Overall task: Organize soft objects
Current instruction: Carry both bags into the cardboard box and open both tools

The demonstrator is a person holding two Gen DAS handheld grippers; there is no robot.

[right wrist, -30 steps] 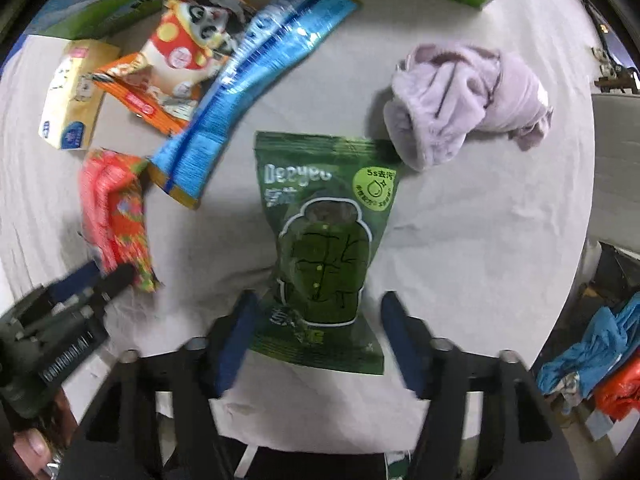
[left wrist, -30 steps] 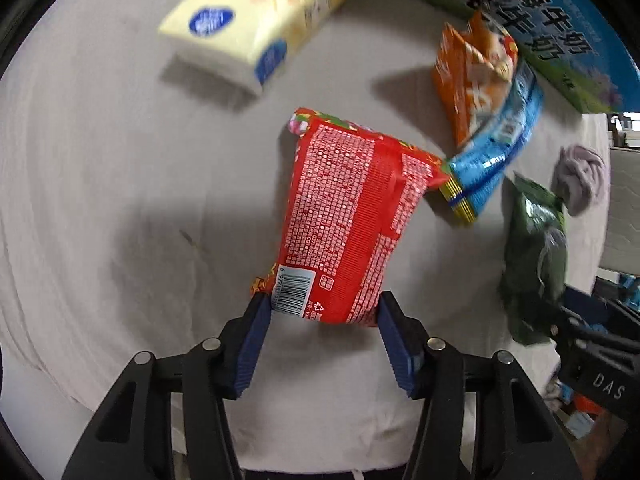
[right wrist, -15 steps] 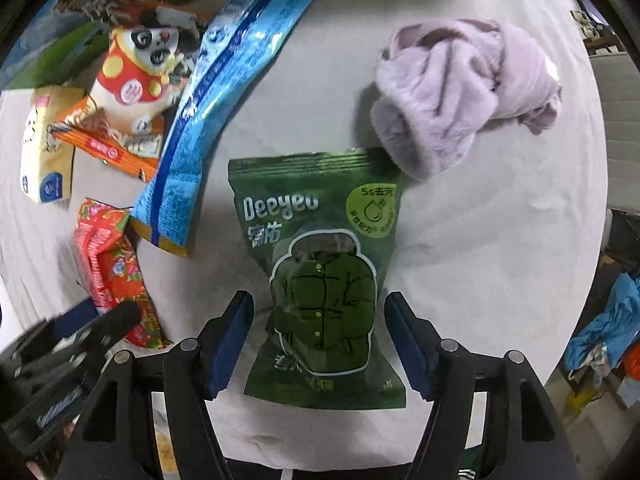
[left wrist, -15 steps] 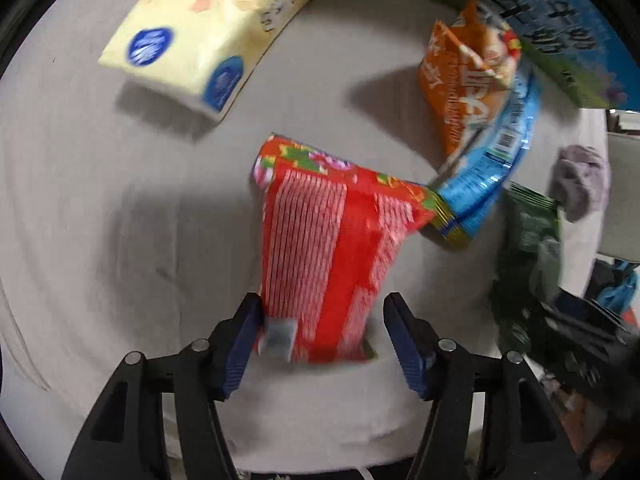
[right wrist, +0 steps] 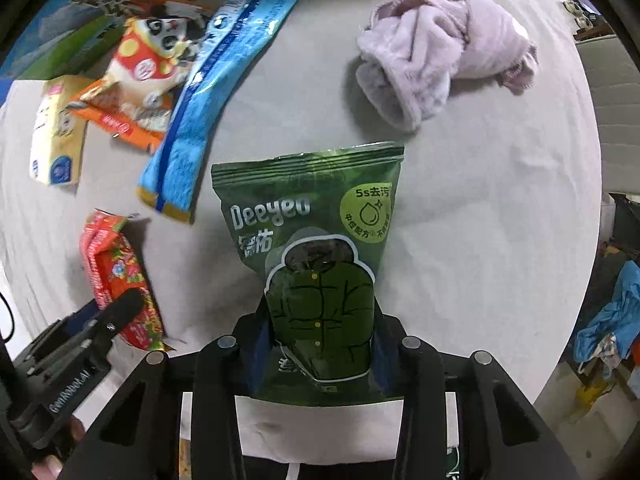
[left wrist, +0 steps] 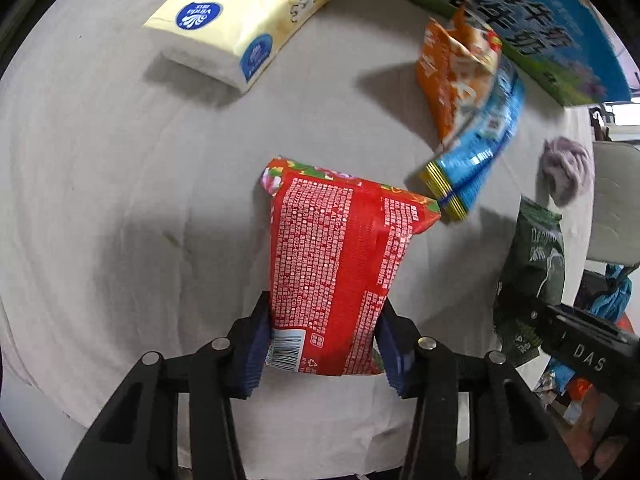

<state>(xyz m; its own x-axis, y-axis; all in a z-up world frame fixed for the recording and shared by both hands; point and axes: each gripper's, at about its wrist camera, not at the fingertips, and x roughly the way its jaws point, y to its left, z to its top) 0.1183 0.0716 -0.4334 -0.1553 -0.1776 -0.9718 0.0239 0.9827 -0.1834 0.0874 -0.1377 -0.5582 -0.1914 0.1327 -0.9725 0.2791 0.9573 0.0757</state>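
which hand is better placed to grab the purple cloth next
Probably right. The purple cloth lies just beyond the green packet in the right gripper; the left gripper, shut on the red packet, sees it far off. Both must release first.

Left gripper [left wrist: 322,344] is reaching forward over the table, its two black arms converging from the bottom of its own view; the blue-padded fingers [left wrist: 256,350] are pressing in from both sides on the lower end of the red packet [left wrist: 336,272]. From the right wrist view it is showing at lower left, angled up and inward.

Right gripper [right wrist: 320,348] is posing alike, its blue pads squeezing the lower part of the green pouch [right wrist: 316,264] (pads mostly hidden behind the pouch edges). A fingertip of the person's hand [right wrist: 48,470] is peeking in at the bottom left corner.
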